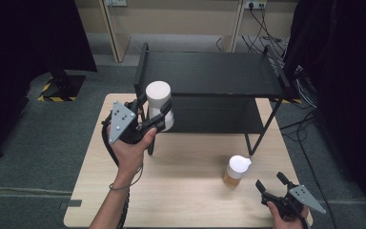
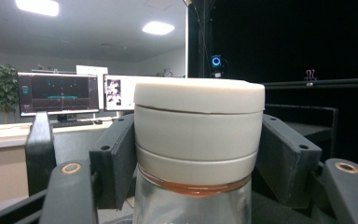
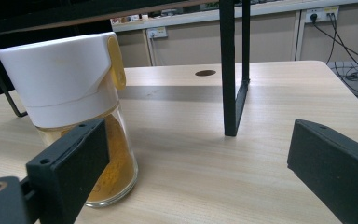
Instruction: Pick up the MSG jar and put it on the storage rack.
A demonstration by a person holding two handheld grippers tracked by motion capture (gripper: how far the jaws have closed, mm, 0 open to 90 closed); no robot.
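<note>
White-capped jar (image 1: 158, 104) sits clamped in the left gripper's (image 1: 153, 114) fingers (image 2: 116, 158), lifted off the table (image 1: 186, 191) just in front of the black shelf (image 1: 209, 74). Farther right, a spice jar (image 1: 236, 171) of yellow powder stands on the table. Near it, the right gripper (image 1: 271, 183) rests with fingers (image 3: 70, 163) wide and nothing between them.

Upright white-capped jar (image 1: 159, 104), held aloft

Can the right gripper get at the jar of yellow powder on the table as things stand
Probably yes. The right gripper is open and bare table lies between it and the jar of yellow powder; the shelf leg stands farther back.
</note>
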